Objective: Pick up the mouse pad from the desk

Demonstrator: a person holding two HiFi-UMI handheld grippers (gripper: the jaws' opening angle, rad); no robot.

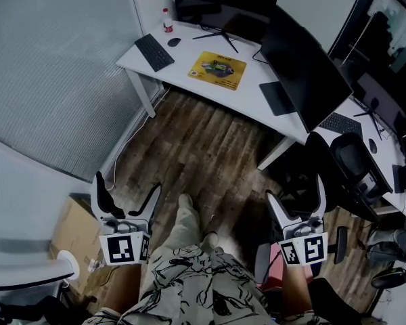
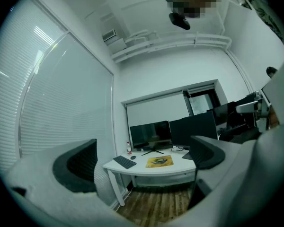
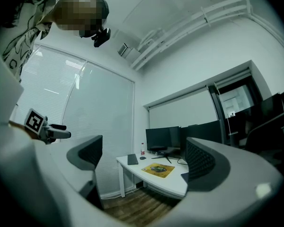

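Standing on the wooden floor [image 1: 189,151], well apart from the white desk [image 1: 254,90], we are holding a gripper in each hand, low in front of our patterned shirt [image 1: 189,283]. We are carrying the left gripper [image 1: 128,183] with its jaws spread wide and nothing between them; through the gap its own view is showing only the far desk. We are carrying the right gripper [image 1: 294,188] the same way, jaws parted and grasping nothing. The yellow mouse pad [image 1: 218,70] is lying flat on the desk, in front of a dark monitor [image 1: 220,9] on a splayed stand. A black keyboard [image 1: 154,52] is lying to the left of the pad, with a mouse [image 1: 174,42] just beyond it and a small bottle [image 1: 167,23] near the desk's back corner. A second, larger monitor [image 1: 304,66] is standing to the right of the pad. A cardboard box [image 1: 74,232] is sitting on the floor near our left gripper, and a black chair [image 1: 355,164] is standing off to our right.
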